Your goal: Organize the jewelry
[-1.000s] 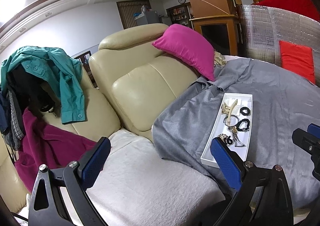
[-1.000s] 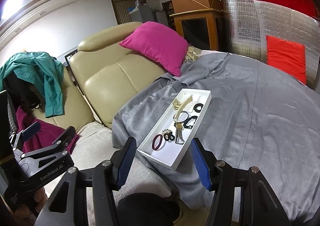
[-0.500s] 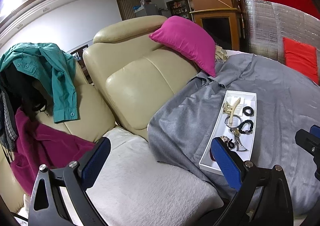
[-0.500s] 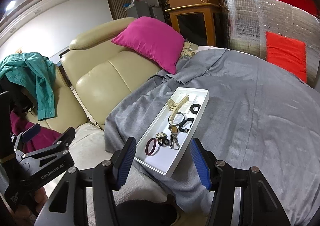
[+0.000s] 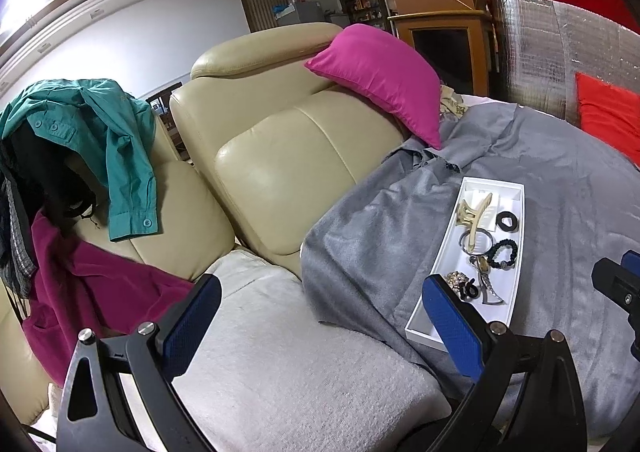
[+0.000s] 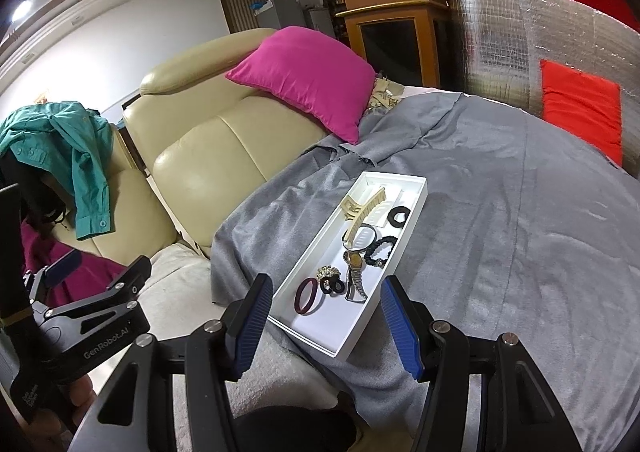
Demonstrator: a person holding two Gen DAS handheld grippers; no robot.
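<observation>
Step in hand: it cannot be settled from this moment. All the jewelry in view is already gathered in one tray, so the scene fits either a tray waiting to be sorted or a tray just filled.
Left gripper (image 5: 320, 326): held spread wide, nothing between its pads, over the near white seat cushion (image 5: 288, 372), left of the tray.
Right gripper (image 6: 322, 322): held spread, nothing pinched, its two blue pads framing the near end of the tray from above.
Tray (image 6: 416, 208): a long white open box, laid on the grey blanket (image 6: 500, 252), its length running from near left to far right.
Far end of tray: a beige hair claw (image 6: 360, 212) is laid slantwise; a small black ring (image 6: 399, 217) is placed to its right.
Middle of tray: a thin bangle (image 6: 366, 238), a black bead bracelet (image 6: 380, 252) and a metal watch (image 6: 354, 272) lie close together, partly overlapping.
Near end of tray: a dark red bangle (image 6: 306, 295), black hair ties (image 6: 333, 286) and a sparkly brooch-like piece (image 6: 328, 272) are seen; the nearest corner is bare.
Next move: if pieces are to be separated, a narrow, careful pinch would be called for, since the middle pieces are tangled and thin.
</observation>
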